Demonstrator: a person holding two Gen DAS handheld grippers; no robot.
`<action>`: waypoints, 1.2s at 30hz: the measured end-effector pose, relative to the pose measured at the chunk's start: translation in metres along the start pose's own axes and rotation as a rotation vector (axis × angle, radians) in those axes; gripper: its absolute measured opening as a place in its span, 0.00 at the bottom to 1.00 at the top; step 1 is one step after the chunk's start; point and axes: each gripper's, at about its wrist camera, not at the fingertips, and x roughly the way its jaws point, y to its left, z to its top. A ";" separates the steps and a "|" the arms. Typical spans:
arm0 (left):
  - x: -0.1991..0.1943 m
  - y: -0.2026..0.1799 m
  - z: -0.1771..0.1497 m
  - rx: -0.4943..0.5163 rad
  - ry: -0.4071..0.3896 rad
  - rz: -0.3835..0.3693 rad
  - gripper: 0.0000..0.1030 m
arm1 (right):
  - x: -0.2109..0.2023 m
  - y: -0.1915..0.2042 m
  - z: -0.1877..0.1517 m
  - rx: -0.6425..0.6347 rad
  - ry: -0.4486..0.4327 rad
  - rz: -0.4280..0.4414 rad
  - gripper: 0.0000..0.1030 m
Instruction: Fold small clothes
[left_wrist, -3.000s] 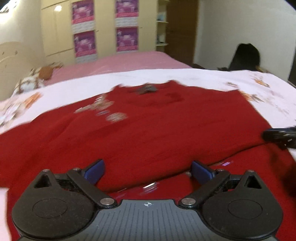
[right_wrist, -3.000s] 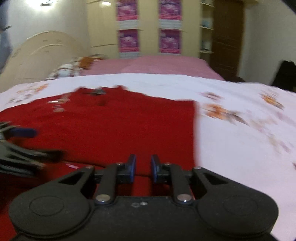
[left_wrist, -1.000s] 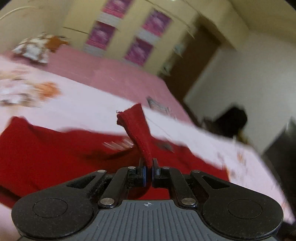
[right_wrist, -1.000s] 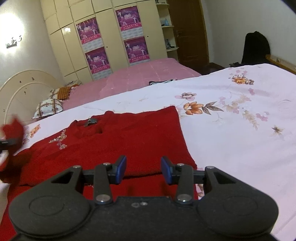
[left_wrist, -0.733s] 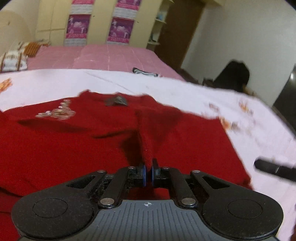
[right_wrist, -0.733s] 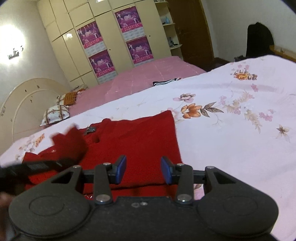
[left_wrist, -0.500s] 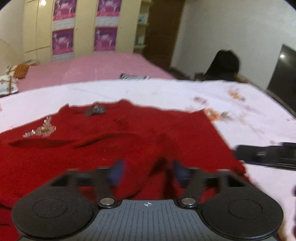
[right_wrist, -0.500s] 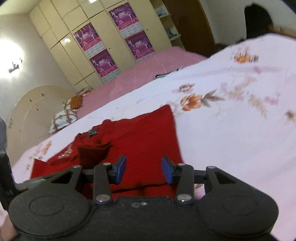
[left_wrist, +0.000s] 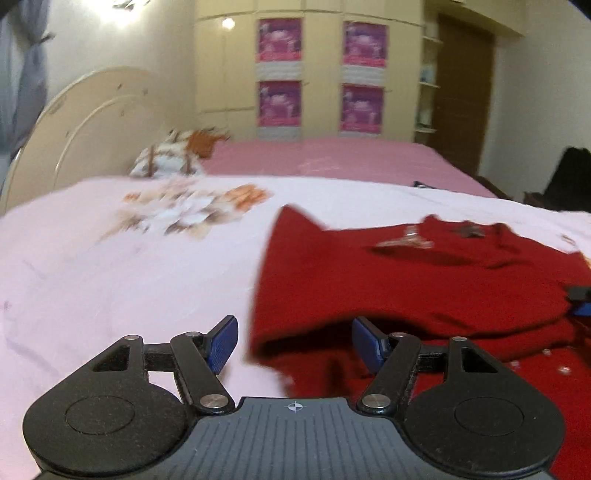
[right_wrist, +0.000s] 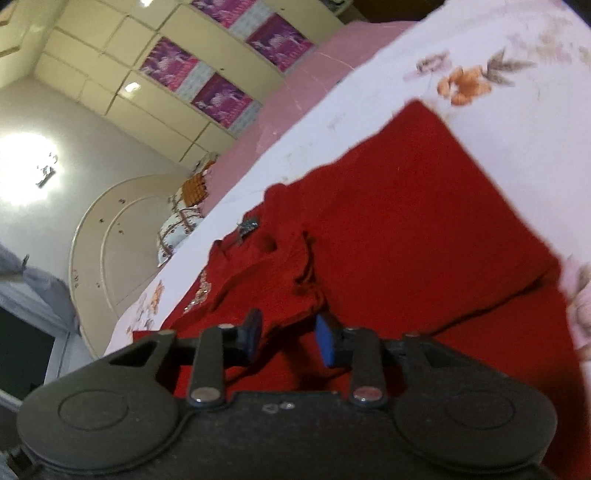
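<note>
A red knit sweater (left_wrist: 424, 288) with beaded trim lies partly folded on a white floral bedspread (left_wrist: 110, 266). My left gripper (left_wrist: 294, 345) is open and empty, low over the sweater's folded left edge, which sits between its blue pads. My right gripper (right_wrist: 288, 338) is open, tilted, just above the sweater (right_wrist: 406, 229). A folded-in sleeve cuff (right_wrist: 306, 273) lies just ahead of its fingers. The right gripper's tip (left_wrist: 580, 299) shows at the right edge of the left wrist view.
A second bed with a pink cover (left_wrist: 332, 158) and pillows (left_wrist: 166, 158) stands behind. A cream headboard (left_wrist: 85, 122) is at the left. A wardrobe with purple posters (left_wrist: 321, 74) lines the far wall. A dark bag (left_wrist: 569, 177) sits far right.
My left gripper let go of the red sleeve on top of the sweater, opened, and swung left to the sweater's left edge. My right gripper tilted and dropped closer to the sweater.
</note>
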 end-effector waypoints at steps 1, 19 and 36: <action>0.003 0.004 -0.003 -0.010 0.004 -0.011 0.66 | 0.003 0.003 -0.001 -0.010 -0.011 -0.012 0.23; 0.021 -0.003 -0.012 0.069 -0.005 -0.137 0.04 | -0.051 0.022 0.009 -0.316 -0.163 -0.211 0.05; -0.004 0.012 -0.022 0.031 -0.036 -0.111 0.39 | -0.037 -0.017 0.006 -0.288 -0.127 -0.246 0.05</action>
